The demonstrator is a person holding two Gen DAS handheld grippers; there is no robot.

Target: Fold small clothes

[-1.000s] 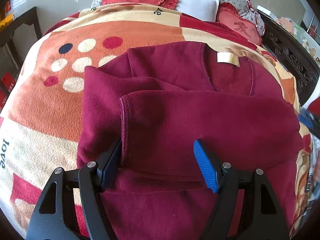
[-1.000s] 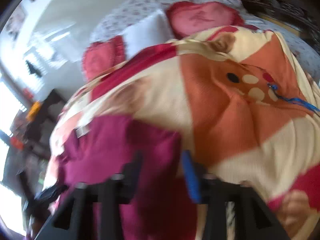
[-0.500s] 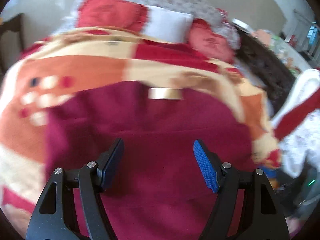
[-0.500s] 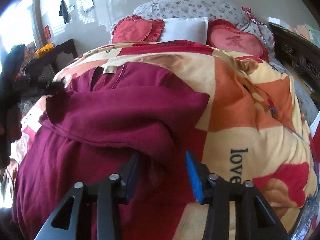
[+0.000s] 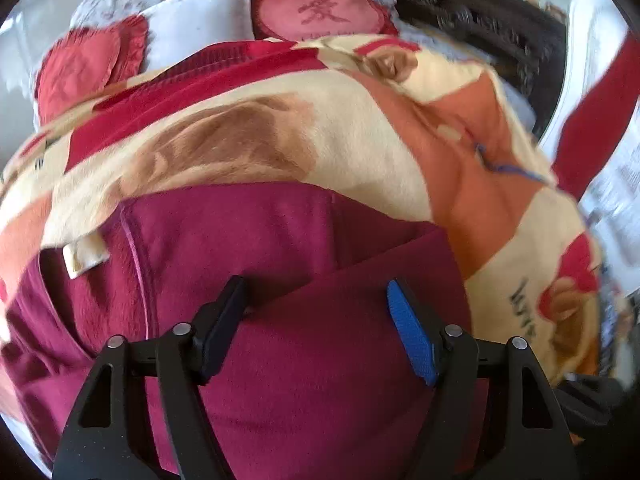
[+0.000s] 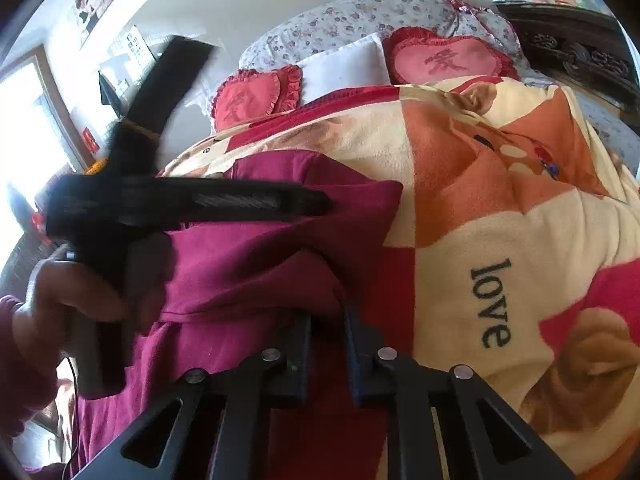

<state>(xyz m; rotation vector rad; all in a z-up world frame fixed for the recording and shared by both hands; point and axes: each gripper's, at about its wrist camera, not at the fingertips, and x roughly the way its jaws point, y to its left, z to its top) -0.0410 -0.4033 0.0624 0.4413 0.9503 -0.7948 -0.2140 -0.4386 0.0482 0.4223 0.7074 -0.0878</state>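
Now the right claw has pinched the red sweater edge at lower middle, while the left claw hangs wide open above it.

Sweater hem beyond frame edge

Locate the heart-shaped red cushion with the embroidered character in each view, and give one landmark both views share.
Left wrist view: the heart-shaped red cushion sits at top centre, above the patterned blanket.
Right wrist view: the same cushion sits upper right of centre, right of the white pillow.
Shared landmark: the white pillow, which lies just left of this cushion in both views.
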